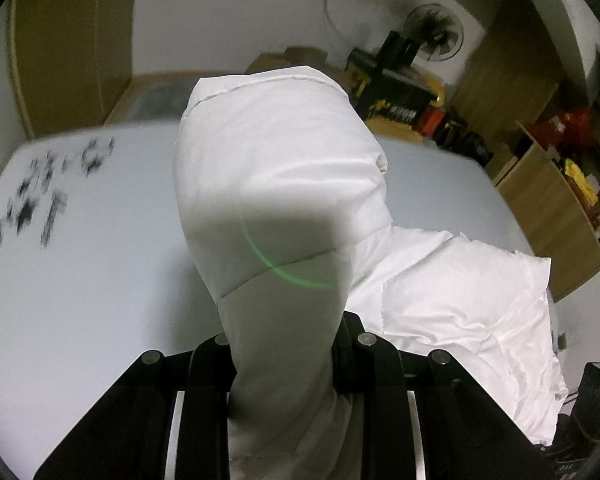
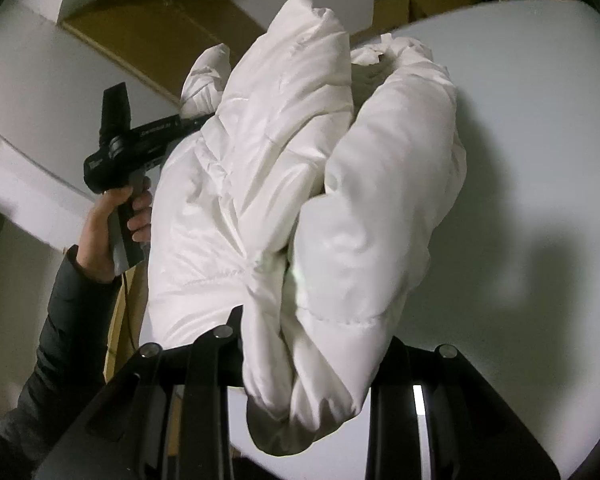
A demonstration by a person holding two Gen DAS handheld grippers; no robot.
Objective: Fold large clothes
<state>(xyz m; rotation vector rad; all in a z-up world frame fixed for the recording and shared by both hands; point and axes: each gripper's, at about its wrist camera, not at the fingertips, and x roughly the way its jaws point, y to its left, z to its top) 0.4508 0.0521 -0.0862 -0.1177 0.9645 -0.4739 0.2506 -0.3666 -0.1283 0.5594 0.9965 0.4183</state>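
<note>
A white padded jacket point(image 1: 276, 184) is held up above a pale grey table point(image 1: 80, 280). My left gripper point(image 1: 284, 356) is shut on a thick fold of it, which rises straight ahead and hides the fingertips. More of the jacket point(image 1: 460, 304) slumps to the right. In the right wrist view, my right gripper point(image 2: 308, 344) is shut on a bunched part of the jacket point(image 2: 292, 168), which fills the middle. The left gripper's body point(image 2: 136, 140) shows at left, held by a hand, its jaws buried in the jacket.
The table point(image 2: 520, 160) has dark printed marks point(image 1: 40, 200) at the far left. Beyond it stand cardboard boxes point(image 1: 72, 40), a fan point(image 1: 434, 32), black boxes point(image 1: 392, 88) and a wooden shelf point(image 1: 552, 208) with clutter at right.
</note>
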